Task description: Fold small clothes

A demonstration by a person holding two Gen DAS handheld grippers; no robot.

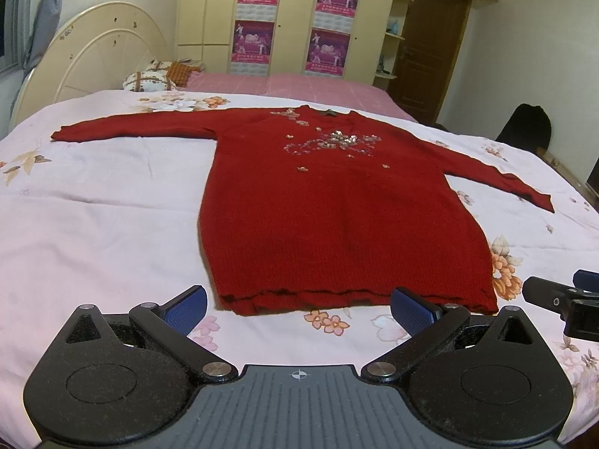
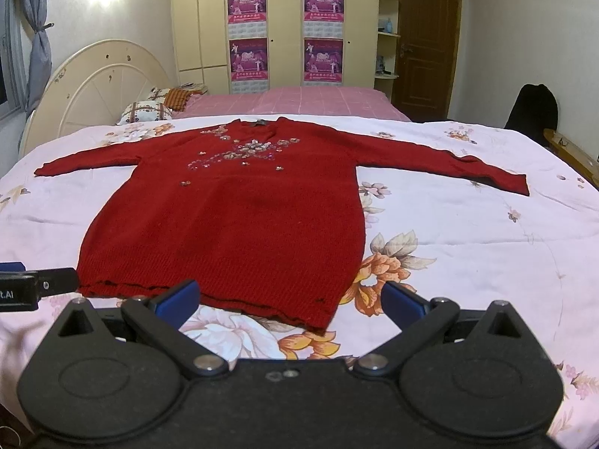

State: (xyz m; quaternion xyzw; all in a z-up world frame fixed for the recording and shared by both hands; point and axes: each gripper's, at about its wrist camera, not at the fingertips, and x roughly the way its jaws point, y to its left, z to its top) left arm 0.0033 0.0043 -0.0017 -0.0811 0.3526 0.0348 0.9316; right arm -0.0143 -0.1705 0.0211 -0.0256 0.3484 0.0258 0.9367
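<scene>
Left wrist view: low over the pale pink floral bedspread [image 1: 93, 224], near the bed's foot, facing the cream arched headboard [image 1: 93, 52] end and yellow wardrobe. Close to the hem of the flat red knitted sweater with sequin flowers [image 1: 337, 205], offset toward its left side. Right wrist view: same height and heading, offset right. Shared: whole sweater [image 2: 232, 217], bedspread [image 2: 468, 224], headboard [image 2: 101, 78], back wall. Each view catches the other tool at its edge.

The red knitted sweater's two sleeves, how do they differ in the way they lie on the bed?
The sleeve toward the headboard lies straight and smooth on the red knitted sweater, with a flat cuff. The sleeve toward the door slants down toward the cuff and shows a fold near it. Both are spread outward, flat on the floral sheet.
</scene>
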